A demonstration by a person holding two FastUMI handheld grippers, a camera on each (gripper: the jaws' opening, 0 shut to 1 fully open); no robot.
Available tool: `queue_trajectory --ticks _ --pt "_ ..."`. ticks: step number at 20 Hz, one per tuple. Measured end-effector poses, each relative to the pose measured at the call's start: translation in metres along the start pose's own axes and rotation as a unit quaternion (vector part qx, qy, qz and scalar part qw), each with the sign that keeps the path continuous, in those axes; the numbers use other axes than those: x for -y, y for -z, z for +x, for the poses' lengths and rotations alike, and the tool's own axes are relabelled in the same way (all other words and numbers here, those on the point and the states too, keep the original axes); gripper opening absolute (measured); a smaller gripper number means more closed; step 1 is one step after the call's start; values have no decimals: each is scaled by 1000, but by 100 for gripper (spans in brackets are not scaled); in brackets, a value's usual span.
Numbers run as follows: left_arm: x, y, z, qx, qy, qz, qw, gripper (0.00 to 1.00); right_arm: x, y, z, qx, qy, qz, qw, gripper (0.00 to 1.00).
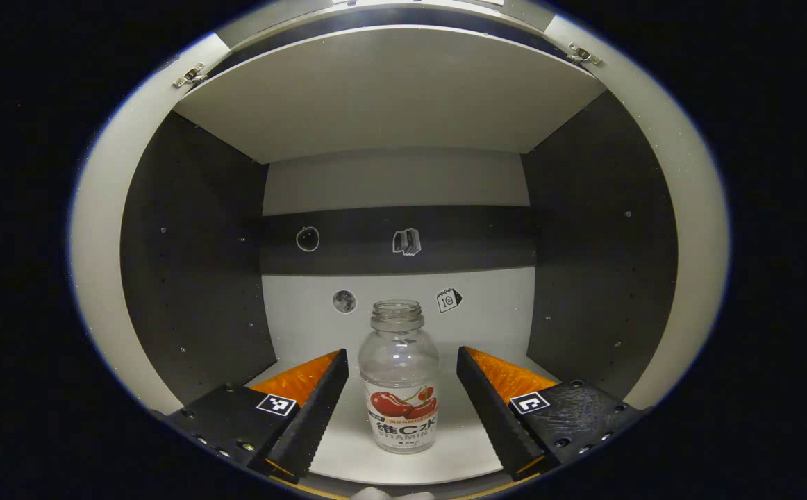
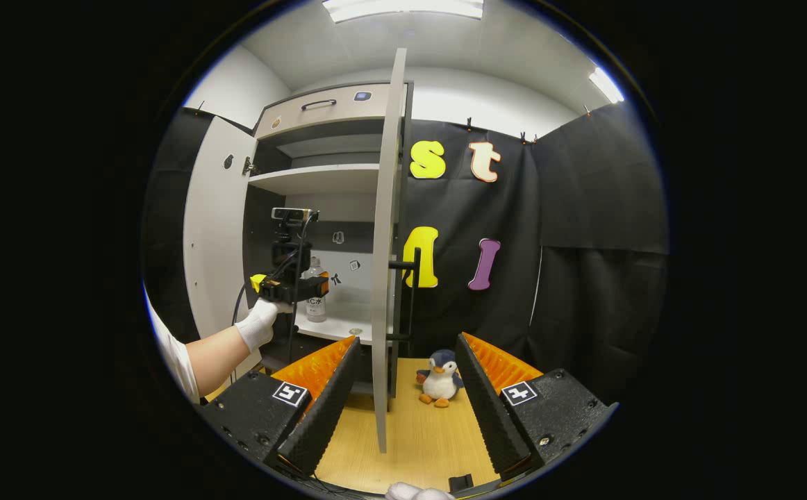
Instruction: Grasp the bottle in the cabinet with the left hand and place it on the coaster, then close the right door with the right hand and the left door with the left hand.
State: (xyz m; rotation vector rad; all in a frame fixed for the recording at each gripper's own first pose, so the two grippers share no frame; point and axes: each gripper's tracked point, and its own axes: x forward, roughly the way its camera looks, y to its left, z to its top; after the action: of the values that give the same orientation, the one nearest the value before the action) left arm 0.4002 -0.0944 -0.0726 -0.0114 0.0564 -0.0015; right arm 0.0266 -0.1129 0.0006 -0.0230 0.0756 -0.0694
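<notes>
Bottle (image 1: 399, 389) upright between spread left claw (image 1: 399, 410) fingers, untouched, right claw (image 2: 403, 406) wide, straddling door edge (image 2: 384, 305).

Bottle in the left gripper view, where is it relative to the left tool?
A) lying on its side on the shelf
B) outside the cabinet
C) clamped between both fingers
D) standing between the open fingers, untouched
D: the bottle stands upright on the cabinet shelf, gaps either side between it and the left tool's fingers.

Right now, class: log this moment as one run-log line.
phase: reaching for bottle | left gripper: open, fingers either side of bottle, not touching | right gripper: open, facing right door edge | doors: both open
</notes>
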Motion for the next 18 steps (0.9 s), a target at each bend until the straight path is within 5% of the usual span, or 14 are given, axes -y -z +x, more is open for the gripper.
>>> queue_trajectory --ticks 6,9,18 --pt "-3 20 33 -28 -9 -12 1000 94 3 8 3 -13 -5 2 1000 84" --pt "-8 26 37 -37 -18 -10 999 79 7 11 3 -17 -4 3 1000 83" --pt "-26 -25 -31 4 3 0 1000 76 12 13 6 -13 -4 15 1000 83"
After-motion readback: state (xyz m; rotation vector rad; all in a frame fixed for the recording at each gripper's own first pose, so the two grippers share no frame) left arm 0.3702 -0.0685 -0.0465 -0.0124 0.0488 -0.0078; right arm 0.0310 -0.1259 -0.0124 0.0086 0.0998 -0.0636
